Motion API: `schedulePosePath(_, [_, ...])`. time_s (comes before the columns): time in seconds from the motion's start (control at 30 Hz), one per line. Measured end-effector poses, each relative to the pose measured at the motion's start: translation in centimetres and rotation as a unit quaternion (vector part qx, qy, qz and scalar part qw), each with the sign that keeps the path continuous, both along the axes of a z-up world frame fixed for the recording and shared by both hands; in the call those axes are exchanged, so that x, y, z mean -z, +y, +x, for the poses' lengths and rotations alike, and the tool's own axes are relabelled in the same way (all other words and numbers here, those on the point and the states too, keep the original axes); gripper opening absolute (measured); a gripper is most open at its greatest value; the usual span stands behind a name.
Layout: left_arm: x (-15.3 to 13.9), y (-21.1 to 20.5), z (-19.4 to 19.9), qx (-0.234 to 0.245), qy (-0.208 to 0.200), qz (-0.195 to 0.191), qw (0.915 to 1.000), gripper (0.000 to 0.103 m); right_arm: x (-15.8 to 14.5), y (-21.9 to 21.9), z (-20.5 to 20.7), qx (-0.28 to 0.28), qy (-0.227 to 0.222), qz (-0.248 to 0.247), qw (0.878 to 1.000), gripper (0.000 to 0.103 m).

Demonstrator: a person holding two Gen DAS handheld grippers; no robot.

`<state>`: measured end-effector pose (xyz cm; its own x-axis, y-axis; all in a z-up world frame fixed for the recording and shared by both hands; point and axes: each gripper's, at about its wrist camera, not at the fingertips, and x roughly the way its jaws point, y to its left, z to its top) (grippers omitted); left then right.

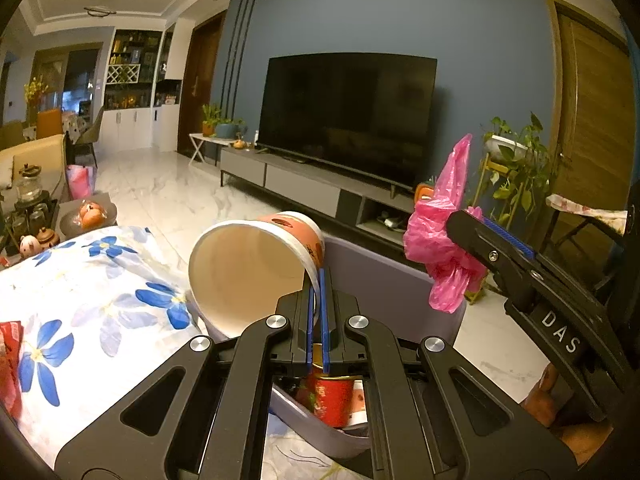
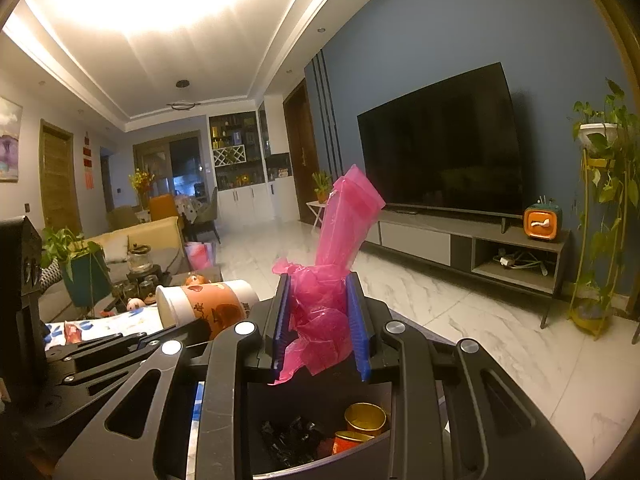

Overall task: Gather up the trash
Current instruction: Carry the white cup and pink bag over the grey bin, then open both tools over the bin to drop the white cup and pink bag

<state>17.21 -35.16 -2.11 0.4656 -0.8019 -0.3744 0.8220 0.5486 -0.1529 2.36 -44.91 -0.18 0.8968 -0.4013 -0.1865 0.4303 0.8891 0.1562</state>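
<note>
The near surface is a table under a white cloth with blue flowers [image 1: 100, 280]; behind it a white marble floor [image 1: 168, 196] runs to a blue wall with one large black television [image 1: 348, 116]. One grey plastic bin [image 1: 384, 280] stands at the table's right edge, partly hidden by the tongs. Inside it two red and gold cans [image 2: 362, 420] show, and some dark rubbish that is hard to make out. The left gripper [image 1: 319, 300] pinches the rim of one white and orange paper cup [image 1: 256, 264], tilted above the bin. The right gripper [image 2: 320, 320] clamps one crumpled pink plastic bag [image 2: 332, 280], also above the bin.
</note>
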Motion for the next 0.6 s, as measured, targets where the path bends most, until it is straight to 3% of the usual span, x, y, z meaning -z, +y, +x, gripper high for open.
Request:
schedulePosePath(0.5, [1.5,-1.4,0.4,0.021,0.016,0.006,0.9996,0.002,0.4,-0.5,0.6,-0.003,0.004,0.009,1.0,0.029])
schedulePosePath(0.6, [1.7,-1.7,0.4,0.025,0.016,0.014,0.9995,0.008,0.6,-0.7,0.5,-0.007,0.001,0.012,1.0,0.038])
